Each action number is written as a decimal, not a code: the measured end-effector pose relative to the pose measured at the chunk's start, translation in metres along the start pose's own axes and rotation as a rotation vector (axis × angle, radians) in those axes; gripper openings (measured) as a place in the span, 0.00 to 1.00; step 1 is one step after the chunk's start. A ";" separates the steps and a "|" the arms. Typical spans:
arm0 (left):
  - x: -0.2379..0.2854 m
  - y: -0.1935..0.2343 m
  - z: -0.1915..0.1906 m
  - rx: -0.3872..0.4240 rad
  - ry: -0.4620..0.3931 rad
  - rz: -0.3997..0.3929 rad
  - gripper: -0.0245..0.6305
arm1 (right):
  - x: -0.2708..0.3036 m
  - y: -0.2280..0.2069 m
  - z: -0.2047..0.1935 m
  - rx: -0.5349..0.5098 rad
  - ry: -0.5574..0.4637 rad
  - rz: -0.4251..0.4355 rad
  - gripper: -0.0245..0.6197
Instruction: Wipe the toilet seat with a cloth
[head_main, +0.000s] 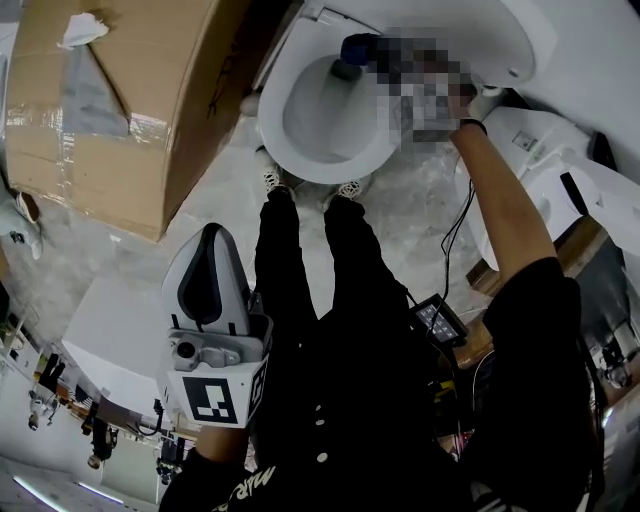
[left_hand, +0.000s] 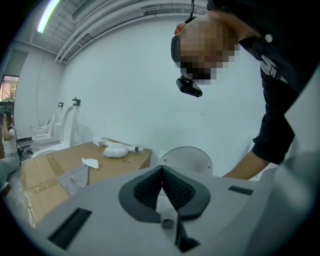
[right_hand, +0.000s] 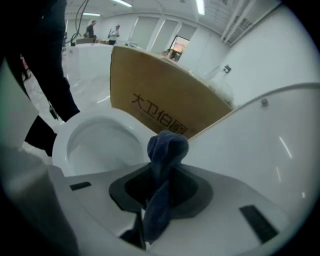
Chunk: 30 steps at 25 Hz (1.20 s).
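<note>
1. The right gripper (right_hand: 167, 167) is closed on a dark blue cloth (right_hand: 167, 145). The cloth stands up from between the jaws as a rounded bunch, and its loose end hangs down behind them.
2. In the head view the cloth is at the top centre of the frame, over the far side of the toilet bowl (head_main: 272, 120). The gripper itself is mostly covered there by a mosaic patch, and the person's right arm (head_main: 500, 200) reaches up to it from the lower right.
3. In the right gripper view the bowl is open at the left. A large raised flap (right_hand: 260, 145) of the toilet fills the right half of the frame. I cannot tell whether it is the seat or the lid, or whether the cloth touches it.
4. The left gripper (left_hand: 162, 172) has its jaws together, tip against tip, with nothing between them. In the head view it is at the lower left, well apart from the toilet and pointing up.
5. A cardboard box (head_main: 110, 100) with torn tape stands at the upper left of the head view, just beside the bowl.
6. A second toilet (head_main: 540, 170) is at the right edge, and a small screen (head_main: 440, 320) with a cable hangs near the person's body.
</note>
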<state>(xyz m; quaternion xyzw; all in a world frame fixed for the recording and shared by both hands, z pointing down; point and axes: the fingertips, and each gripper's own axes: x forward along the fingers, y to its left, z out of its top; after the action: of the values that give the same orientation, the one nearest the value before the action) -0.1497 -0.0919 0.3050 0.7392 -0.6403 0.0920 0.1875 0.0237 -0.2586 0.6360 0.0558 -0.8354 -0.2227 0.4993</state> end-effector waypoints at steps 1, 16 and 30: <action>0.001 0.001 -0.003 -0.003 0.005 0.000 0.05 | 0.008 0.003 -0.004 -0.045 0.018 0.002 0.17; 0.004 0.012 -0.060 -0.045 0.080 0.010 0.05 | 0.100 0.041 -0.032 -0.506 0.185 -0.030 0.17; 0.004 0.015 -0.067 -0.055 0.084 0.013 0.05 | 0.116 0.048 -0.043 -0.508 0.216 0.062 0.17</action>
<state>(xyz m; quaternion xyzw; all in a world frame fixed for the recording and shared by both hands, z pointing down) -0.1564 -0.0702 0.3698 0.7250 -0.6390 0.1065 0.2338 0.0095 -0.2661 0.7676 -0.0732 -0.6960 -0.4025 0.5902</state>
